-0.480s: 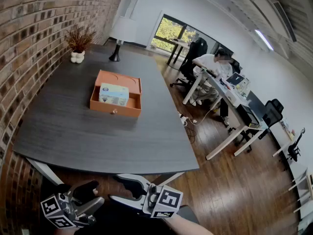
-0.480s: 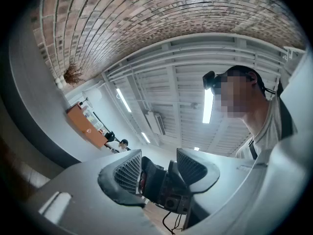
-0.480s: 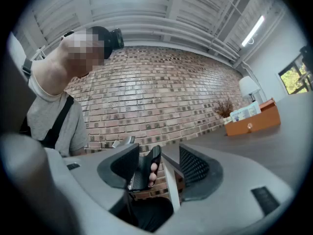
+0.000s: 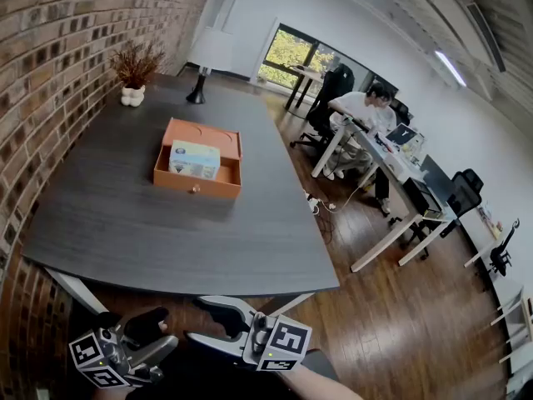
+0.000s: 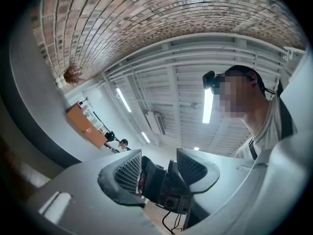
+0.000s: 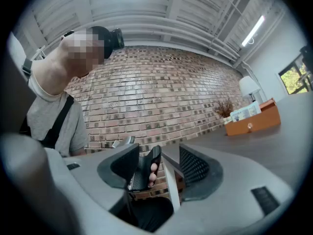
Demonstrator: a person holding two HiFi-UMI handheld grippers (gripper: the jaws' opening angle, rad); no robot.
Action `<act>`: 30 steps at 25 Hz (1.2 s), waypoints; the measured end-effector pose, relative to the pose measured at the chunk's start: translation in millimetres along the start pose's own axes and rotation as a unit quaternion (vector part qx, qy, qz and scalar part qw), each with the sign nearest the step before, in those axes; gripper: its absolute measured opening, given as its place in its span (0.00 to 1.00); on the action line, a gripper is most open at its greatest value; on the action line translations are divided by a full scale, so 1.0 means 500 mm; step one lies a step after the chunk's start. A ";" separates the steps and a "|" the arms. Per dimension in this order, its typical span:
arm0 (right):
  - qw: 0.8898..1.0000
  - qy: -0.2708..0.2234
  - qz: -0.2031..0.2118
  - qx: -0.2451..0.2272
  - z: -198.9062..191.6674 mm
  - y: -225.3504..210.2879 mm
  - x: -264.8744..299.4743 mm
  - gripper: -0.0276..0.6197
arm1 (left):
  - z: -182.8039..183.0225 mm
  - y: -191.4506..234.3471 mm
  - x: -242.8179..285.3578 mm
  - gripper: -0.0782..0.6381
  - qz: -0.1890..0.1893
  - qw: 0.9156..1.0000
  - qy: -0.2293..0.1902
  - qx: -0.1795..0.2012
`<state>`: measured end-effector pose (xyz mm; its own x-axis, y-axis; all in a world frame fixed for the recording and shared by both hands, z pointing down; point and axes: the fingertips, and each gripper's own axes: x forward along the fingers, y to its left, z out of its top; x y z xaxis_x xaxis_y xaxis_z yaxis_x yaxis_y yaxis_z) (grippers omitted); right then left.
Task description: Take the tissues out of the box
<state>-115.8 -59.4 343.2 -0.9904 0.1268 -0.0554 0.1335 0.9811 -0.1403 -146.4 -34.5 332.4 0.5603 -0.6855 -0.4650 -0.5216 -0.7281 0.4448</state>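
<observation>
The left gripper [image 5: 159,169] holds its ribbed pads [image 5: 128,173] a narrow way apart with nothing clamped. Through the gap its own view gives only a dark, out-of-focus mechanism [image 5: 161,187] with a thin cable [image 5: 168,222] trailing below. The right gripper [image 6: 157,166] is likewise parted and empty. In its gap sit a black handle [image 6: 139,173] and the fingertips [image 6: 151,173] of a hand wrapped round it, the rest of that hand hidden. In the head view both tools lie along the bottom edge, jaws turned toward each other, and the frame cuts off the hands that carry them. The tissue pack [image 4: 194,159] sits well apart from them, up in the middle of the frame, inside the open orange box [image 4: 196,189] on the dark table [image 4: 125,232] — its print is too small to read. In the left gripper view the box is a small orange shape at left and the pack cannot be made out. A potted plant [image 4: 133,72] and a lamp [image 4: 204,57] stand at the table's far end beside the brick wall [image 4: 50,65]. A person [image 4: 360,107] sits at a desk in the upper right.
</observation>
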 end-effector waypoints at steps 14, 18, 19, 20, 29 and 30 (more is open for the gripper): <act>1.000 0.001 0.000 0.000 -0.002 0.001 0.000 0.44 | -0.002 -0.001 0.001 0.40 0.000 1.000 0.000 -0.001; 1.000 0.002 0.000 0.001 -0.001 0.000 0.001 0.44 | -0.002 0.000 0.001 0.40 0.001 1.000 0.000 -0.001; 1.000 0.002 0.000 0.002 -0.001 0.000 0.001 0.44 | -0.002 0.002 0.001 0.40 0.003 1.000 0.000 -0.001; 1.000 0.002 0.001 0.003 -0.001 0.000 0.001 0.44 | -0.003 0.003 0.000 0.40 0.004 1.000 0.001 -0.001; 1.000 0.000 -0.001 0.009 -0.002 -0.003 0.003 0.44 | -0.013 0.018 -0.003 0.40 0.015 1.000 0.007 0.002; 1.000 -0.001 -0.001 0.009 -0.002 -0.004 0.003 0.44 | -0.015 0.020 -0.003 0.40 0.017 1.000 0.008 0.003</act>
<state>-117.5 -61.2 344.5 -0.9907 0.1238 -0.0565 0.1314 0.9785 -0.1591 -147.7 -40.5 343.1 0.5522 -0.7091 -0.4384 -0.5436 -0.7049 0.4556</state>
